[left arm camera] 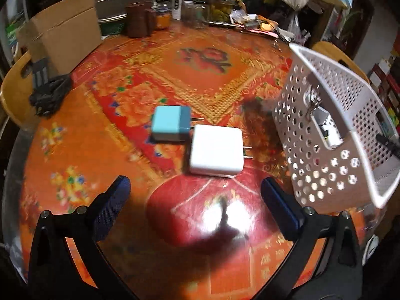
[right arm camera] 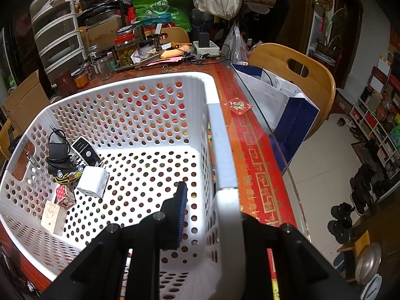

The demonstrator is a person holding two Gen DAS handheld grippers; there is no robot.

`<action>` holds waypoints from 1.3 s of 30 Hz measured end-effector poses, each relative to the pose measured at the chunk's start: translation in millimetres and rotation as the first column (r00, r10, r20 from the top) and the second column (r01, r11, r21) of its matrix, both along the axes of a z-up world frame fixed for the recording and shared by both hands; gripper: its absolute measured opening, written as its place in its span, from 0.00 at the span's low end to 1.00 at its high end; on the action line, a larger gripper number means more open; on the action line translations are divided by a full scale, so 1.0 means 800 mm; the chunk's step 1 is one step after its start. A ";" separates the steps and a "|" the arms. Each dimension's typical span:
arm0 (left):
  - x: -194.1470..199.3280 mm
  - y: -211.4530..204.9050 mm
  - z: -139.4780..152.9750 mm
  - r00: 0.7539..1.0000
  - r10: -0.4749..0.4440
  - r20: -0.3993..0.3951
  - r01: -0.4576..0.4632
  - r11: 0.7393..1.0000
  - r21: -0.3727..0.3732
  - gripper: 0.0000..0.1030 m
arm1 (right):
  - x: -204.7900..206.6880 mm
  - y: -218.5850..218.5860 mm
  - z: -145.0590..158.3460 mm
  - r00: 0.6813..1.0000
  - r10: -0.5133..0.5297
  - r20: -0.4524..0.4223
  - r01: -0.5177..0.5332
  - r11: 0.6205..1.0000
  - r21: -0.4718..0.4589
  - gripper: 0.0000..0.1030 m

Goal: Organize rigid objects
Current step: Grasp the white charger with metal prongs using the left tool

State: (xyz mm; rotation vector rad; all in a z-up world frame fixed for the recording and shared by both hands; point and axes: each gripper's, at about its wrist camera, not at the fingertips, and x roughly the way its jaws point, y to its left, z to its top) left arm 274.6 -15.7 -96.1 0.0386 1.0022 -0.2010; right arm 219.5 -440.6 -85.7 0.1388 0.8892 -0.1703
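Two chargers lie side by side on the red patterned table (left arm camera: 105, 150), just ahead of the left gripper (left arm camera: 196, 195), whose jaws are spread wide and hold nothing. The white charger (left arm camera: 216, 153) is nearer, roughly centred between the fingers; the blue charger (left arm camera: 171, 123) touches its far left corner. To their right the white perforated basket (left arm camera: 322, 135) sits tilted. The right gripper (right arm camera: 212, 215) is clamped on the basket's rim, one finger inside, one outside. Gathered in the basket's low corner: a black adapter (right arm camera: 58, 153), small white charger (right arm camera: 93, 182), yellow toy car (right arm camera: 68, 175).
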 end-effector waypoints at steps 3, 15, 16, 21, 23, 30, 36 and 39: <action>0.010 -0.017 -0.014 1.000 -0.022 0.006 0.022 1.000 0.022 1.00 | 0.000 0.000 0.000 1.000 0.000 0.001 0.000 1.000 0.000 0.20; 0.047 -0.052 -0.066 1.000 -0.002 -0.017 0.003 0.998 0.056 1.00 | 0.001 0.002 0.000 1.000 -0.005 -0.001 0.005 1.000 -0.007 0.20; 0.047 -0.052 -0.067 1.000 0.002 -0.018 -0.001 0.998 0.057 1.00 | 0.001 0.002 0.000 1.000 -0.005 -0.001 0.005 1.000 -0.006 0.20; 0.048 -0.054 -0.069 1.000 0.012 -0.004 -0.012 0.998 0.065 1.00 | 0.001 0.002 0.000 1.000 -0.005 -0.002 0.005 1.000 -0.007 0.19; 0.049 -0.054 -0.068 1.000 0.022 0.002 -0.022 0.998 0.066 1.00 | 0.001 0.002 0.000 1.000 -0.005 -0.002 0.005 1.000 -0.007 0.20; 0.055 -0.054 -0.075 0.999 0.049 -0.001 -0.048 0.996 0.073 0.98 | 0.001 0.001 0.000 1.000 -0.005 -0.002 0.005 1.000 -0.006 0.20; 0.044 -0.063 -0.067 0.999 0.015 0.045 -0.018 0.997 0.077 0.68 | 0.001 0.001 0.000 1.000 -0.005 -0.002 0.005 1.000 -0.006 0.19; 0.036 -0.063 -0.064 0.997 0.013 0.070 -0.019 0.996 0.084 0.68 | 0.001 0.001 0.000 1.000 -0.005 -0.001 0.005 1.000 -0.006 0.19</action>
